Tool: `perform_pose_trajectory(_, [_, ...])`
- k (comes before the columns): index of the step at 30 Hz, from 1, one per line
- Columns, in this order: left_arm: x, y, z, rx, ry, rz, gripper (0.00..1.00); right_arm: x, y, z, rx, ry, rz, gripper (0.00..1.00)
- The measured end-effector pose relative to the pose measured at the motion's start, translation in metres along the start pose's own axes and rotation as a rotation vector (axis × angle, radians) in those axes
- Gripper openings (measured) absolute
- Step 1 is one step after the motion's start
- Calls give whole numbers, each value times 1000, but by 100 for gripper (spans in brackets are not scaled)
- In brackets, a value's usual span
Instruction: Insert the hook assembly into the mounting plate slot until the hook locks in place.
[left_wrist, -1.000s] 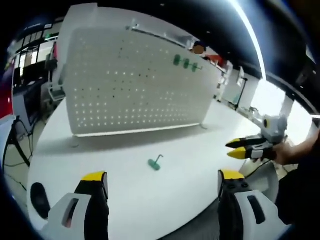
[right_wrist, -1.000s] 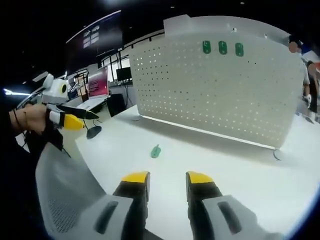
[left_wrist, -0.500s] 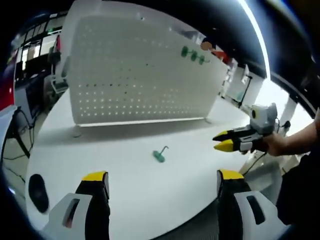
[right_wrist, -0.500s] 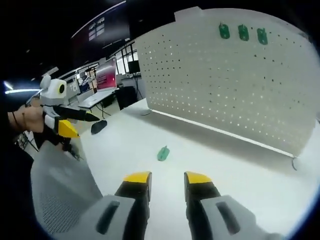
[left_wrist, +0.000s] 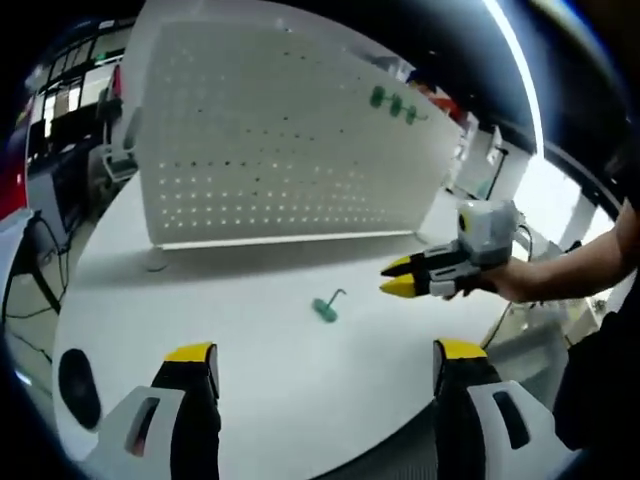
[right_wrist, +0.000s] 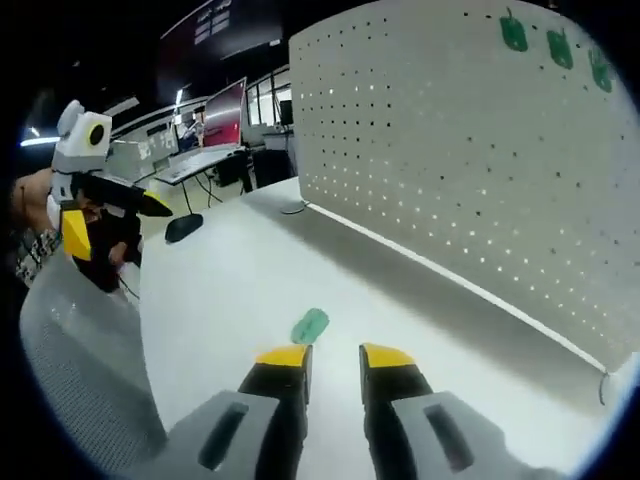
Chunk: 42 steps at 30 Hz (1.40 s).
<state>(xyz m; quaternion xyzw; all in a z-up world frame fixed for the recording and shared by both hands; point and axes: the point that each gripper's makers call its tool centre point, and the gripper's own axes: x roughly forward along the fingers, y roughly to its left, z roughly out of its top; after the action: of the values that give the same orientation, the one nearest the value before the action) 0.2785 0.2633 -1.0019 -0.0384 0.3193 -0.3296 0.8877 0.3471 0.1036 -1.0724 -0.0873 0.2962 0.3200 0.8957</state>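
Lying alone on the white table (left_wrist: 250, 340): one green hook assembly (left_wrist: 327, 307), ahead of the upright white pegboard (left_wrist: 280, 140). Hanging in a row near the pegboard's top: three green hooks (left_wrist: 394, 103). Hovering near the loose hook, empty, gap narrow: right tongs (left_wrist: 398, 278). Spreading wide, gripping nothing: left tongs (left_wrist: 325, 352).

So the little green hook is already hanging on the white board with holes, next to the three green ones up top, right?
Not quite. The green hook lies loose on the white table, in front of the pegboard; the left gripper view shows it. Three other green hooks do hang near the board's top edge. The right gripper is near it, not holding it.
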Motion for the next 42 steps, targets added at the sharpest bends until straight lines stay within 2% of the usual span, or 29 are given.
perform_pose_trajectory(6, [1,5,-3,-17,6,13,89,22,1,-5,-36,43,45,15])
perform_pose_trajectory(12, [6,5,-6,-32,16,13,89,38,-1,-13,-60,89,61,14])
perform_pose_trajectory(19, [7,9,-11,-48,25,20,88,54,5,-6,-105,97,103,13])
perform_pose_trajectory(27, [5,14,-13,-62,28,35,87,70,24,3,-186,84,186,13])
perform_pose_trajectory(37, [5,15,-14,-72,32,39,86,79,42,18,-275,73,262,13])
perform_pose_trajectory(42, [6,15,-14,-79,30,41,86,75,44,17,-294,79,277,13])
